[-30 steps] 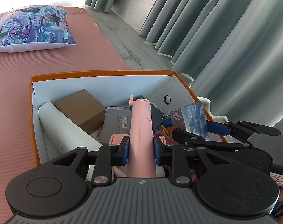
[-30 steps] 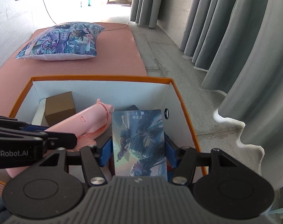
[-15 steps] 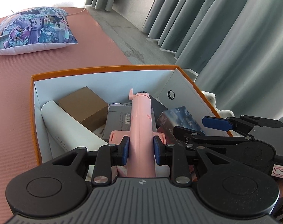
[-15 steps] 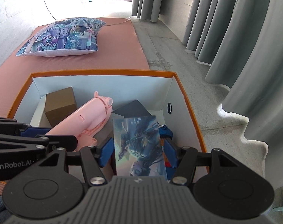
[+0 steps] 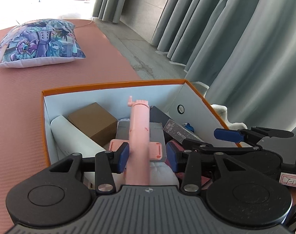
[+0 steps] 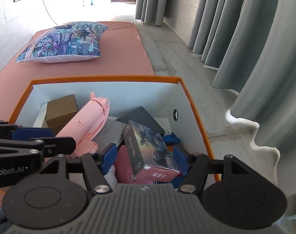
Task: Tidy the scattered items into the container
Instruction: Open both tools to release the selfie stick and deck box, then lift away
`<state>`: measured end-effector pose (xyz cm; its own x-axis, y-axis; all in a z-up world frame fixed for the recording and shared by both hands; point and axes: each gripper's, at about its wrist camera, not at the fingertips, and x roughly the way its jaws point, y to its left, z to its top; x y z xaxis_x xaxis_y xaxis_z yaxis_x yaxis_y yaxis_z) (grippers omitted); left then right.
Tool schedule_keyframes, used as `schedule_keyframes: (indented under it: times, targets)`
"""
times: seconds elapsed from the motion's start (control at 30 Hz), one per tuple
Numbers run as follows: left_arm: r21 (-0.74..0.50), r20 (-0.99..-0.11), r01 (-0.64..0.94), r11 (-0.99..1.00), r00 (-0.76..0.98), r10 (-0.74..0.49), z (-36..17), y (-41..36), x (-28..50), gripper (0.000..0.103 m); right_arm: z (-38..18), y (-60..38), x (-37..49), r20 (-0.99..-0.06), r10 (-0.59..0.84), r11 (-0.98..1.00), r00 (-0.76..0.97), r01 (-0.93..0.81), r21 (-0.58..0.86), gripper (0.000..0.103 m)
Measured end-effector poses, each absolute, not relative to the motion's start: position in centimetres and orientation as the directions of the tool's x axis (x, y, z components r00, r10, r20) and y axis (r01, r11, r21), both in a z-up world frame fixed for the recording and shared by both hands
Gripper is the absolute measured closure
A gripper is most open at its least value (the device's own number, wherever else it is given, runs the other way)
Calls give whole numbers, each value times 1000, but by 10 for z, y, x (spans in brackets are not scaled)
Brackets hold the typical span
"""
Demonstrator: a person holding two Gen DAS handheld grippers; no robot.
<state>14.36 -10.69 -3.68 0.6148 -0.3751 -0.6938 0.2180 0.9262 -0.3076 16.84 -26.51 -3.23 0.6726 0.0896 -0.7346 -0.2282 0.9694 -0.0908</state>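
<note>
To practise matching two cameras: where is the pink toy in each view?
Left wrist: pink toy runs up the centre, between the open left gripper pads.
Right wrist: it lies diagonally, left of centre.
Shared landmark: brown box left of it.

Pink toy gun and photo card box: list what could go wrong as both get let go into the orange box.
1. The pink toy gun, loose between opening jaws, lies propped across the brown box and may slide or tip.
2. The photo card box rests tilted on the pile and could tumble.
3. Both grippers crowd the orange box; withdrawing could snag an item.
</note>
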Motion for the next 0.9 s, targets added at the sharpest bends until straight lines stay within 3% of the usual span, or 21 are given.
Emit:
schedule_keyframes:
  times: [0.07, 0.27, 0.63, 0.9]
  targets:
    - [-303, -685, 200, 932, 634, -358, -33, -104, 144, 33, -32, -266, 168, -733, 92, 971, 673, -223, -83, 36]
    - [-323, -665, 207, 924, 645, -377, -27, -100, 142, 26, -30, -259, 163, -715, 63, 964, 696, -227, -136, 33]
    - [-322, -633, 130, 938, 707, -315, 1, -70, 128, 24, -17, -261, 149, -655, 69, 964, 753, -220, -150, 24]
    - [-269, -620, 71, 960, 750, -229, 17, -52, 113, 24, 4, -262, 121, -583, 128, 980, 802, -194, -52, 24]
